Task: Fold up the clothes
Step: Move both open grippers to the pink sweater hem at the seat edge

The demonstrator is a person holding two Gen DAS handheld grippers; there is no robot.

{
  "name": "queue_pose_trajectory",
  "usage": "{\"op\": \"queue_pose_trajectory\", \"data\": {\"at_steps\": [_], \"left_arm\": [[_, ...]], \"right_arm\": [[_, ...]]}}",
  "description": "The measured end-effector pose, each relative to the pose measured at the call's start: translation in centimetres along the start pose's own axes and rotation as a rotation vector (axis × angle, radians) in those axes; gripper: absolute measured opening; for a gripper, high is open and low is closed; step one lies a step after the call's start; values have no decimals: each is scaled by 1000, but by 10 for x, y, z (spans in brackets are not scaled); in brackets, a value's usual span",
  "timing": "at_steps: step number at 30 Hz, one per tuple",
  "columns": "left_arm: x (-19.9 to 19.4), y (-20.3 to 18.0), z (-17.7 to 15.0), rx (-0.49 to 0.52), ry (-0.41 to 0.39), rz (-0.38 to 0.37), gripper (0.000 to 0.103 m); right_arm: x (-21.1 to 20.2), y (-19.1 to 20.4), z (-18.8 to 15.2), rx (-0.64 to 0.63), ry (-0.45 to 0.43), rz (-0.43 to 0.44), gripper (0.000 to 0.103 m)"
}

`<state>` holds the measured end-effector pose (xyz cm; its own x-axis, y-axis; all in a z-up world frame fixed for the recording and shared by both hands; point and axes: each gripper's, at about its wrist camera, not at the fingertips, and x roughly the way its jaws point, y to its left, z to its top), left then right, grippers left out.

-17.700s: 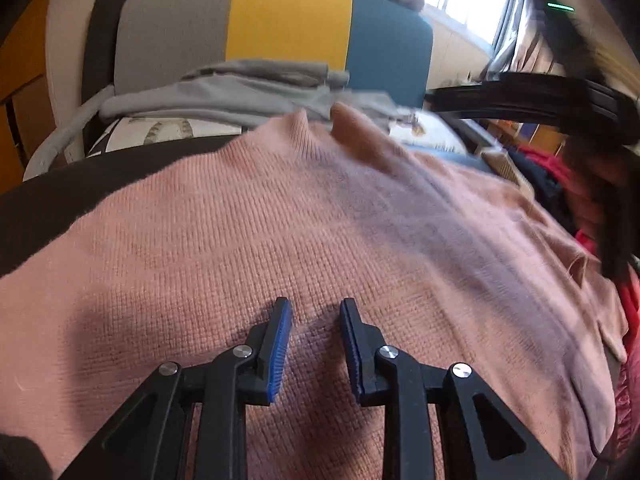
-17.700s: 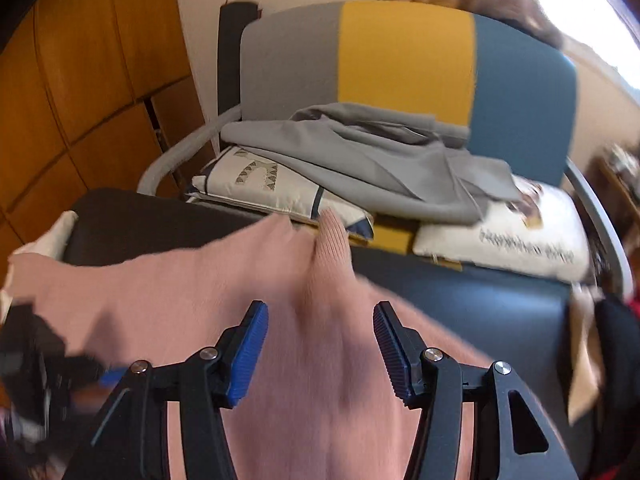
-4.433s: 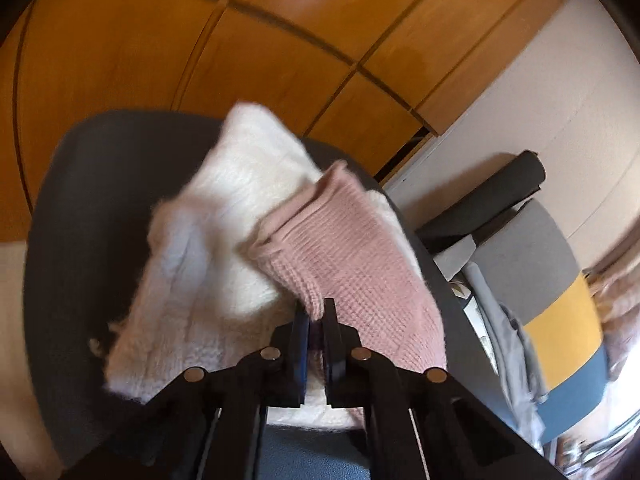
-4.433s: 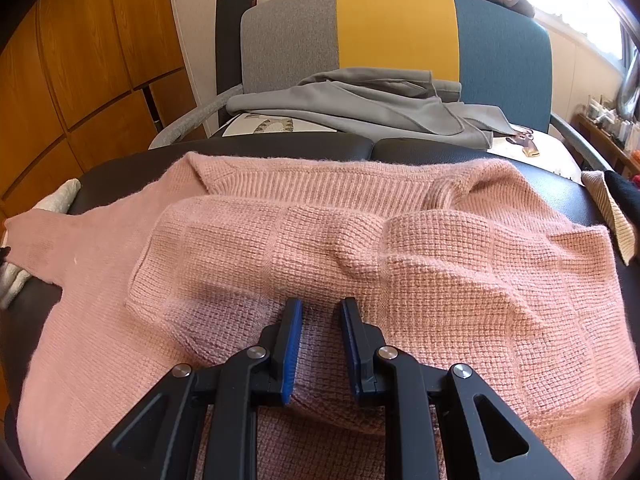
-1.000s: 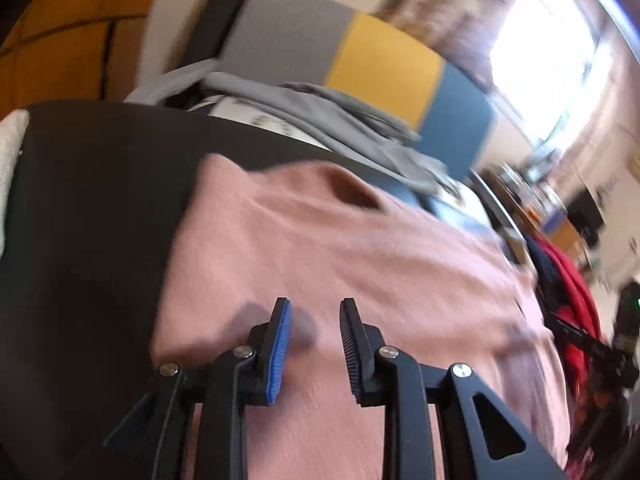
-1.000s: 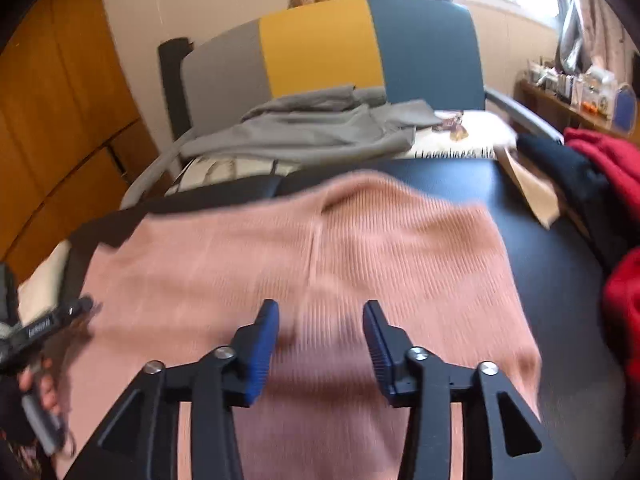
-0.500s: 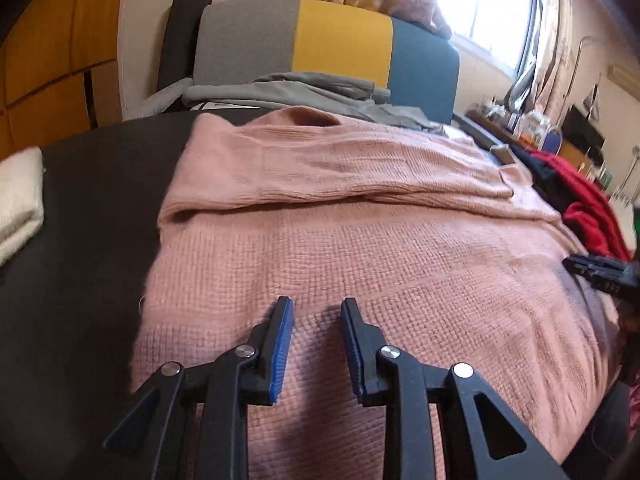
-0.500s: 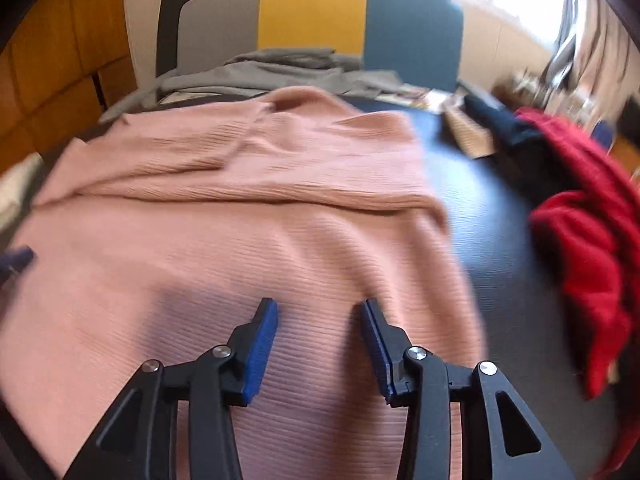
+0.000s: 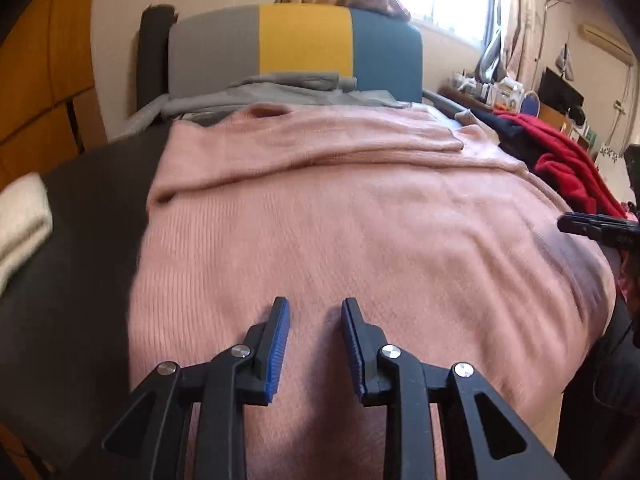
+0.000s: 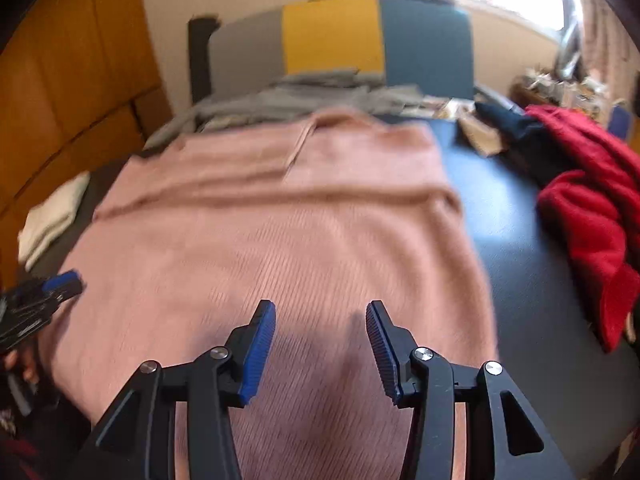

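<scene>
A pink knit sweater (image 9: 360, 220) lies flat on the black padded surface (image 9: 88, 232), collar at the far end and both sleeves folded across its upper part. My left gripper (image 9: 314, 312) hovers over the sweater's near left part. Its jaws are opening, with only the knit beneath showing through the gap. My right gripper (image 10: 320, 314) hovers over the sweater (image 10: 280, 240) near its right side, jaws also opening, holding nothing. Each gripper shows in the other's view: the right gripper (image 9: 592, 226) at the right edge, the left gripper (image 10: 56, 284) at the left edge.
A folded white knit (image 9: 20, 216) lies at the left end of the surface. A red garment (image 10: 592, 208) and a dark one (image 10: 504, 120) are heaped on the right. Behind stands a grey, yellow and blue chair (image 9: 304, 40) with grey clothing (image 9: 280, 88) on it.
Both grippers have drawn back from the sweater's upper part toward its near hem. The left view has rolled level. The sweater lies as it did half a second ago.
</scene>
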<state>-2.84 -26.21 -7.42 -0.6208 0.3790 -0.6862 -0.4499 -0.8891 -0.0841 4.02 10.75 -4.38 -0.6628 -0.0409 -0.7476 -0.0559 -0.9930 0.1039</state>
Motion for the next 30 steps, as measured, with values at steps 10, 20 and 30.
{"op": "queue_pose_trajectory", "data": {"at_steps": [10, 20, 30], "left_arm": [[-50, 42, -17, -84, 27, 46, 29], [-76, 83, -63, -324, 140, -126, 31], [-74, 90, -75, -403, 190, -209, 31]], "right_arm": [[-45, -69, -34, 220, -28, -1, 50], [-77, -114, -92, 458, 9, 101, 56], [-67, -103, -94, 400, 69, 89, 66]]}}
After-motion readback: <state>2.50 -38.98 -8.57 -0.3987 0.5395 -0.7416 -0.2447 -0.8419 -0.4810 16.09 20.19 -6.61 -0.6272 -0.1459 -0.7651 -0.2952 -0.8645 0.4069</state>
